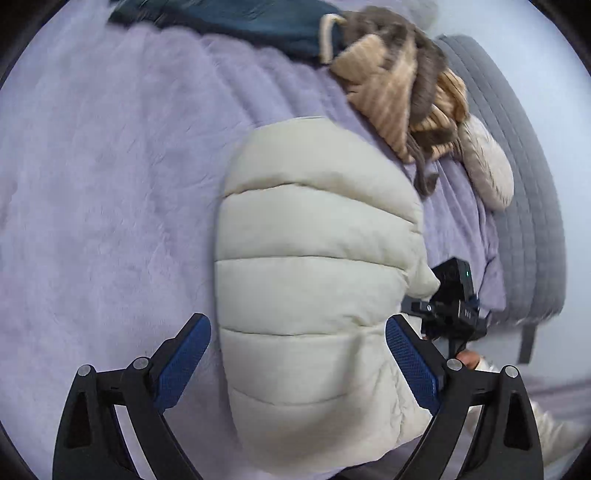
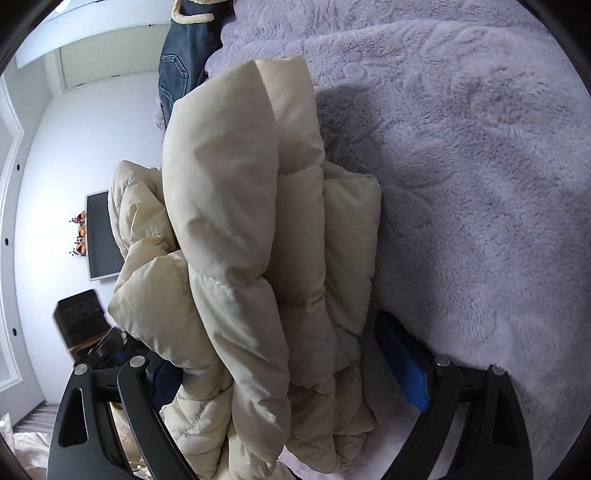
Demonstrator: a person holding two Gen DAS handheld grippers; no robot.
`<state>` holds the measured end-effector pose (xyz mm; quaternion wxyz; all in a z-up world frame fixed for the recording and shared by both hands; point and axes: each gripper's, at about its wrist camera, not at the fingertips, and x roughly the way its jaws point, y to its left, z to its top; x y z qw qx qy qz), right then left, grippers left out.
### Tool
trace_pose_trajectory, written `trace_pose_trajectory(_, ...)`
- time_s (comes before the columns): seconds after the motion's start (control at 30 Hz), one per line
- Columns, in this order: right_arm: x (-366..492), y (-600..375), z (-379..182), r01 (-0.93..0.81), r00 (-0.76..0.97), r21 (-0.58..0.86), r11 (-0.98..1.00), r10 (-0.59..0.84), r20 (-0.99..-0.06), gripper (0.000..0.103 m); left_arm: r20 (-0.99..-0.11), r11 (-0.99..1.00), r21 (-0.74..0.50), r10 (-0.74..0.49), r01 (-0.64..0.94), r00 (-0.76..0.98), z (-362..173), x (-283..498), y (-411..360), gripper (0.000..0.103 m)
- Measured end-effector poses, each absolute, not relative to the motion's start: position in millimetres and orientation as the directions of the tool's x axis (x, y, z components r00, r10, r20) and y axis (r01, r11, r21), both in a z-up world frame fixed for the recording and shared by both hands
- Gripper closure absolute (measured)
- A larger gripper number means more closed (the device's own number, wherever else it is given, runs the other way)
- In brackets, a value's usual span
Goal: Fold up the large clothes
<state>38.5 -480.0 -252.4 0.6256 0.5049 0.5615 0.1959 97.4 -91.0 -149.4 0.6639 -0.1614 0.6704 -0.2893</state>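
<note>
The cream puffer jacket lies folded in a thick bundle on the lilac fleece blanket covering the bed. The left claw stands wide open above it, the jacket's near end between its blue pads, neither pad pressing on the cloth. The right claw is also spread wide, straddling the jacket's stacked layers; its left pad is hidden behind the fabric, the right pad clear of it. Beyond the jacket lie a striped sweater and a dark blue garment
</note>
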Motion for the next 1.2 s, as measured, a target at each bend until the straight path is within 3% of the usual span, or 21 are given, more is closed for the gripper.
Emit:
trace_pose_trajectory(0.1,39,-483,-258,0.318,0.291,0.856,0.407,0.818,-0.497,0.009,-0.74,0.738,-0.671,-0.662,0.072,-0.12,-189,107,-77,0.007)
trace_pose_trajectory(0.27,62,-476,-273,0.312,0.289,0.857,0.41,0.819,-0.496,0.002,-0.656,0.657,-0.751,-0.733,0.062,-0.179,-213,96,-98,0.007)
trace_pose_trajectory(0.6,73,-456,-268,0.33,0.317,0.849,0.414,0.798,-0.512,0.001,-0.766,0.751,-0.643,-0.623,0.149,-0.162,-217,89,-146,0.003)
trace_pose_trajectory(0.63,74,-455,-267,0.335,0.318,0.845,0.417,0.794,-0.518,0.003,-0.78,0.764,-0.625,-0.607,0.16,-0.149,-214,88,-147,0.003)
trace_pose_trajectory(0.7,73,-453,-266,0.349,0.326,0.845,0.406,0.793,-0.515,0.018,-0.801,0.781,-0.599,-0.585,0.178,-0.13,-209,87,-153,0.011)
trace_pose_trajectory(0.77,70,-454,-264,0.364,0.35,0.85,0.38,0.79,-0.503,0.04,-0.808,0.785,-0.588,-0.577,0.194,-0.117,-203,85,-158,0.02)
trace_pose_trajectory(0.83,68,-455,-261,0.361,0.361,0.85,0.384,0.783,-0.506,0.048,-0.813,0.783,-0.581,-0.573,0.222,-0.105,-193,82,-160,0.026)
trace_pose_trajectory(1.2,61,-441,-216,0.31,0.41,0.868,0.388,0.77,-0.49,0.052,-0.758,0.729,-0.641,-0.65,0.241,-0.05,-148,90,-103,0.029)
